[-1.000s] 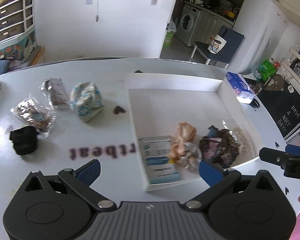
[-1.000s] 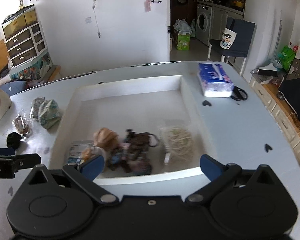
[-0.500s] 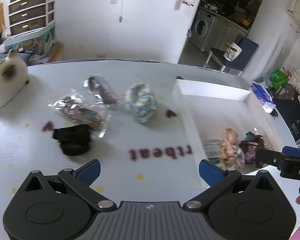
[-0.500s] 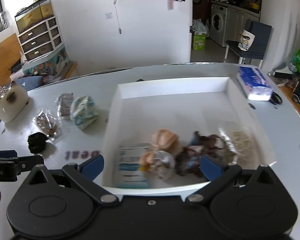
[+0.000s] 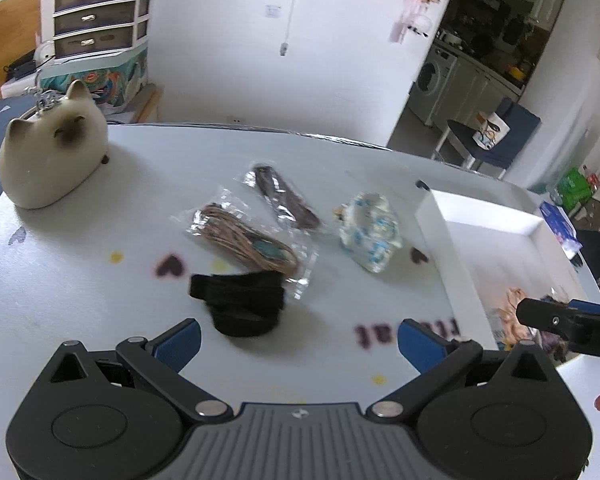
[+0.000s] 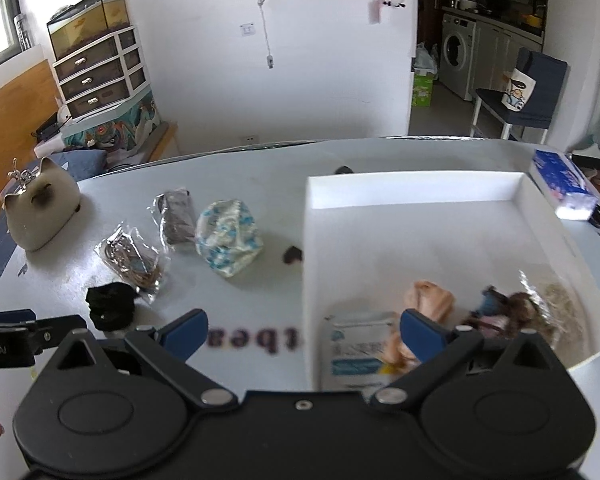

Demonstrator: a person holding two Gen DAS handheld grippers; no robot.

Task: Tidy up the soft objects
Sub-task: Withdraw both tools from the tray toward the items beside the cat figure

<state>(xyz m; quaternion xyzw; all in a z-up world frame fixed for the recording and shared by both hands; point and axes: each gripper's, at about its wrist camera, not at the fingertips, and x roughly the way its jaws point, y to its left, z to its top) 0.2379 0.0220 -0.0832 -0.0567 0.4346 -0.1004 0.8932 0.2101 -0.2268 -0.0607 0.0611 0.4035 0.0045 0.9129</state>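
A black fabric band (image 5: 240,304) lies on the white table just ahead of my left gripper (image 5: 298,342), which is open and empty. Behind it lie a bagged brown cord bundle (image 5: 246,242), a bagged dark strip (image 5: 286,198) and a blue-and-white cloth bundle (image 5: 370,232). The white tray (image 6: 412,192) on the right holds a peach scrunchie (image 6: 428,298), a white-blue packet (image 6: 358,350), a dark patterned bundle (image 6: 508,308) and a bagged pale cord (image 6: 560,300). My right gripper (image 6: 304,330) is open and empty, over the tray's left wall. The black band (image 6: 110,306) also shows in the right wrist view.
A cream cat figure (image 5: 52,156) stands at the table's far left. A blue tissue pack (image 6: 562,188) lies beside the tray's far right corner. Heart stickers (image 5: 170,266) and printed letters (image 5: 404,330) mark the tabletop. A drawer unit and a chair stand beyond the table.
Both grippers have swung left, away from the tray. The left one now faces the black band and the loose items; the tray has slid to the right of both views.
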